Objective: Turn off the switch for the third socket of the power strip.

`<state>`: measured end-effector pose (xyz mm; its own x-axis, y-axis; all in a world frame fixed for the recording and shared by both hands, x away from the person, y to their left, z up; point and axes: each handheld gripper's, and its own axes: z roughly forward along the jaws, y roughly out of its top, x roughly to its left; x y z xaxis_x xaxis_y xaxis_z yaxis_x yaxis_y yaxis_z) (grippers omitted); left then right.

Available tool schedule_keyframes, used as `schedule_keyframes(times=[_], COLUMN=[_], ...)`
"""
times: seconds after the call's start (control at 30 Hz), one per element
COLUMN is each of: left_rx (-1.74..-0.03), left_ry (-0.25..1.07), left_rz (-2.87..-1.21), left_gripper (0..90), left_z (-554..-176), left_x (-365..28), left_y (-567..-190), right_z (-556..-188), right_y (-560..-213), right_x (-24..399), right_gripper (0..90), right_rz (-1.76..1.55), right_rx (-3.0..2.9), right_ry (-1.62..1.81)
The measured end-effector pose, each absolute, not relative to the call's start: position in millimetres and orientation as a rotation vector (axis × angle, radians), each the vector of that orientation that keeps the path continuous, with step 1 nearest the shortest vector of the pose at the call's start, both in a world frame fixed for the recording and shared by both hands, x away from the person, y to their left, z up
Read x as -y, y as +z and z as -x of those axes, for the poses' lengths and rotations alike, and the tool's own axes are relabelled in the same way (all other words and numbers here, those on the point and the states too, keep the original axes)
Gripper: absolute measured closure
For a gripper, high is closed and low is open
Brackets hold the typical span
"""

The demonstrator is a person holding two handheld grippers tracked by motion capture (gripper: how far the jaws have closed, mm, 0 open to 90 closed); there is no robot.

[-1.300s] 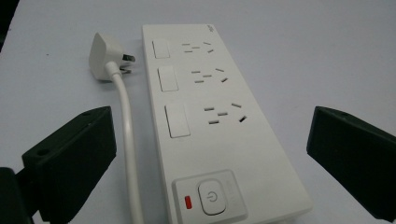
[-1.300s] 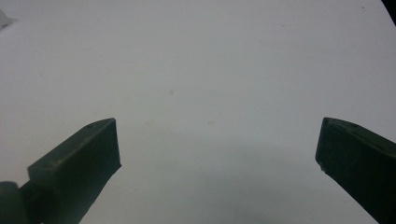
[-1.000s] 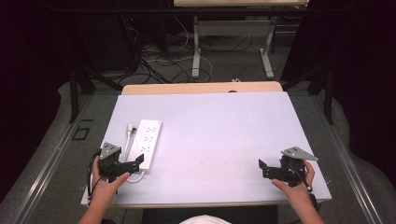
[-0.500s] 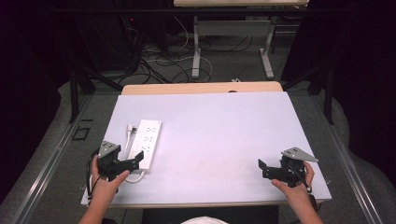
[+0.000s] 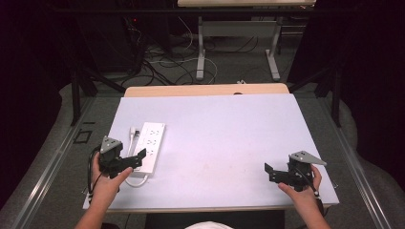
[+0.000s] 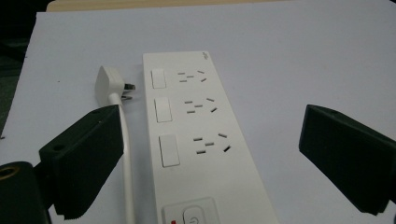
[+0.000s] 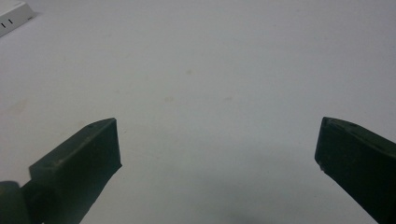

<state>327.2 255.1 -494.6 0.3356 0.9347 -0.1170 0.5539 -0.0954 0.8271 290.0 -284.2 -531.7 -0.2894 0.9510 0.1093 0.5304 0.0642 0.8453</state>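
A white power strip (image 5: 149, 146) (image 6: 196, 140) lies on the pale table (image 5: 224, 129) at the left, with three sockets, switches and a power button at its near end. Its white plug (image 6: 109, 83) (image 5: 133, 131) rests beside it, the cord (image 6: 126, 177) running back along its left side. My left gripper (image 5: 139, 156) (image 6: 212, 158) hovers open over the strip's near end, jaws wide to either side of it. At the front right my right gripper (image 5: 268, 171) (image 7: 217, 158) stands open above bare table; a corner of the power strip (image 7: 11, 16) shows far off.
A wooden strip (image 5: 205, 89) borders the table's far edge. Beyond it, on the floor, are table legs (image 5: 200, 47) and tangled cables (image 5: 162, 62). A metal rail (image 5: 52, 167) runs along the floor at the left.
My left gripper has edged slightly toward the power strip. The right gripper has stayed where it was.
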Motion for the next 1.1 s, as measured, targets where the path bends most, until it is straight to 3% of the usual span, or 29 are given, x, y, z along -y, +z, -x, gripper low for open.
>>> schedule_keyframes(times=[0.6,1.1], left_rx=[-1.360,-1.376], left_ry=[0.601,0.588], left_rz=[-1.761,-1.743], left_gripper=[14.8,16.2], left_z=[-342,-358], left_x=[-261,-265], left_y=[-461,-443], right_z=[-290,-291], right_y=[-531,-533], right_x=[285,291], right_gripper=[2.4,4.0], right_rz=[-1.498,-1.538], right_rx=[-1.867,-1.853], right_ry=[1.147,1.146])
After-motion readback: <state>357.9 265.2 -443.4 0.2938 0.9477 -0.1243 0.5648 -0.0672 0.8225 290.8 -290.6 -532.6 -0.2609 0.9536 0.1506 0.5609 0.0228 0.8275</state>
